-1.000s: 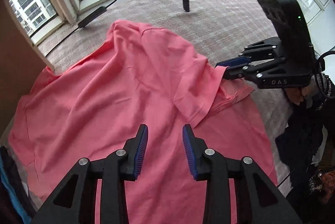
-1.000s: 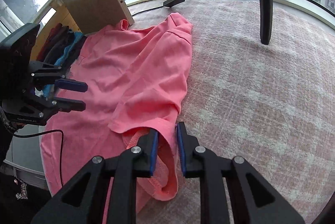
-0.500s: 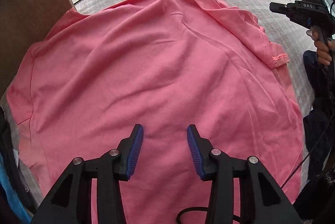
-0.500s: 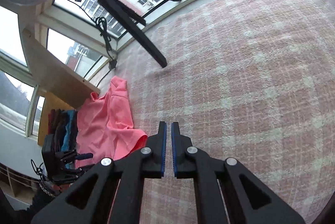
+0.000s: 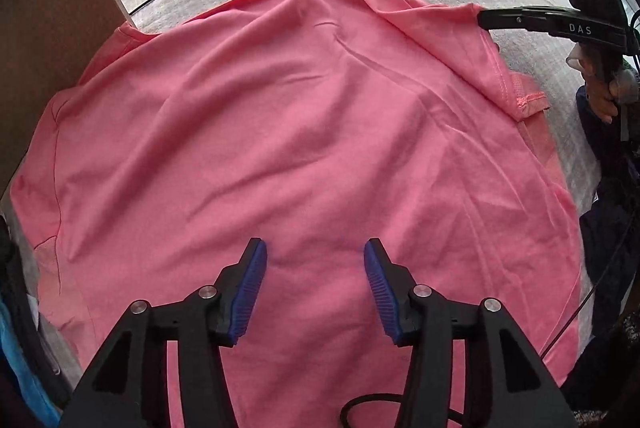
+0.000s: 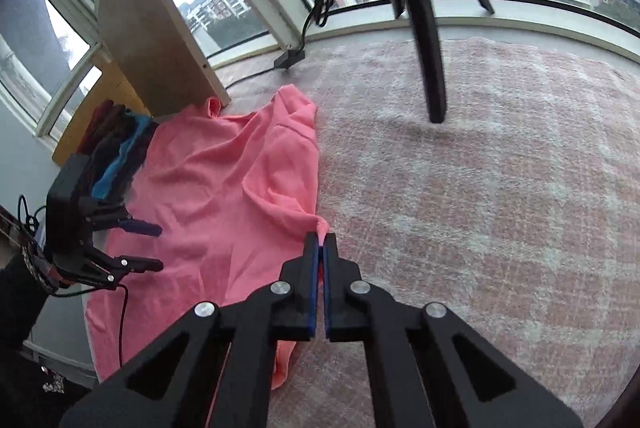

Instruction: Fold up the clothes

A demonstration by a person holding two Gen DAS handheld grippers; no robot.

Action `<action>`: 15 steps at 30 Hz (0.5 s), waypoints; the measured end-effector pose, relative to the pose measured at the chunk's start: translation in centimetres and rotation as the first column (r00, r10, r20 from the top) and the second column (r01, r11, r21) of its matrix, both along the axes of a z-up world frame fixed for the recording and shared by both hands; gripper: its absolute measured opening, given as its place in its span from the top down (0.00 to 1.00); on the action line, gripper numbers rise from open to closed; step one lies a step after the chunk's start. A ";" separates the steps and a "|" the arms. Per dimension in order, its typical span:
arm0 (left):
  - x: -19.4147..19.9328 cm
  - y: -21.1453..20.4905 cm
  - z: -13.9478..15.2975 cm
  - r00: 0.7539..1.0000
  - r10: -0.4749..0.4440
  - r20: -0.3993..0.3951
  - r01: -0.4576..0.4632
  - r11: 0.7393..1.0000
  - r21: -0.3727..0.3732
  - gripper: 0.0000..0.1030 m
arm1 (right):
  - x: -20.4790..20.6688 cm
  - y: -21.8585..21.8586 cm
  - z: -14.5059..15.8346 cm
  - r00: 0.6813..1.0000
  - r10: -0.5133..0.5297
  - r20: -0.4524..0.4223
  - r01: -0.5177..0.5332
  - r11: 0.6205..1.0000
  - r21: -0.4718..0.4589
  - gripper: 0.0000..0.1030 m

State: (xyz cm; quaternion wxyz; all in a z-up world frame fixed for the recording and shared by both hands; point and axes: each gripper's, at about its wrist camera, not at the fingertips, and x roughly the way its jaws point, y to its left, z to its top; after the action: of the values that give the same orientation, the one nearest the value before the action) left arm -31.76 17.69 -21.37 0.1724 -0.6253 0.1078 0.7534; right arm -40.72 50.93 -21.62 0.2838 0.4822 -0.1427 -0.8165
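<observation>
**Right wrist view: one pink shirt pinched at its edge, wide carpet free on the right**

Right wrist view shows the right gripper (image 6: 320,242) clenched on a small peak of the pink shirt (image 6: 224,196), at the shirt's right border. To the right of this gripper the checked carpet (image 6: 500,208) is bare up to the window sill, and only one black tripod leg (image 6: 430,68) stands on it ahead. To the left of the gripper the shirt spreads out, wrinkled, as far as a wooden panel (image 6: 152,28) and a pile of folded clothes (image 6: 116,148) beside it. A black cable (image 6: 316,8) hangs down from above to an adapter on the floor ahead.

In the left wrist view the left gripper (image 5: 314,260) points down over the middle of the shirt (image 5: 280,128). Its jaws are opening and there is no cloth between them; the shirt lies flat under them. The shirt's edges reach the wooden panel (image 5: 48,48) on the left and dark clothing on the right. Ahead and to the right, the right gripper (image 5: 486,17) holds the lifted shirt edge, with the person's hand (image 5: 600,92) on its handle.

Count: one pink shirt, two grippers, one pile of folded clothes, one tripod.
</observation>
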 end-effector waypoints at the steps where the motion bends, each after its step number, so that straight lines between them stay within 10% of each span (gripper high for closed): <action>1: 0.0 0.0 0.0 1.000 -0.003 -0.003 0.003 1.000 0.001 0.53 | 0.2 2.5 0.0 0.994 -0.111 0.021 0.112 0.993 -0.039 0.98; 5: 0.0 0.1 0.2 1.000 -0.012 -0.006 0.012 1.000 0.006 0.52 | 1.1 7.4 -0.8 0.935 -0.350 0.064 0.347 0.936 0.060 0.94; 10: -0.5 0.5 0.3 1.000 -0.023 0.015 0.023 1.000 -0.008 0.52 | 0.1 3.3 0.6 0.994 -0.109 0.029 0.106 0.991 0.084 0.59; 15: -0.8 1.0 0.4 0.999 -0.026 0.022 0.027 0.999 -0.018 0.52 | -0.3 -0.4 -0.5 0.999 0.037 -0.015 -0.032 0.971 0.236 0.58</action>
State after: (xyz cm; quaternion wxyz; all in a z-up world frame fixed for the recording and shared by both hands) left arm -32.53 18.74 -20.95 0.1777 -0.6337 0.1211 0.7431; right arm -41.05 50.51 -22.16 0.2401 0.5069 -0.0338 -0.8272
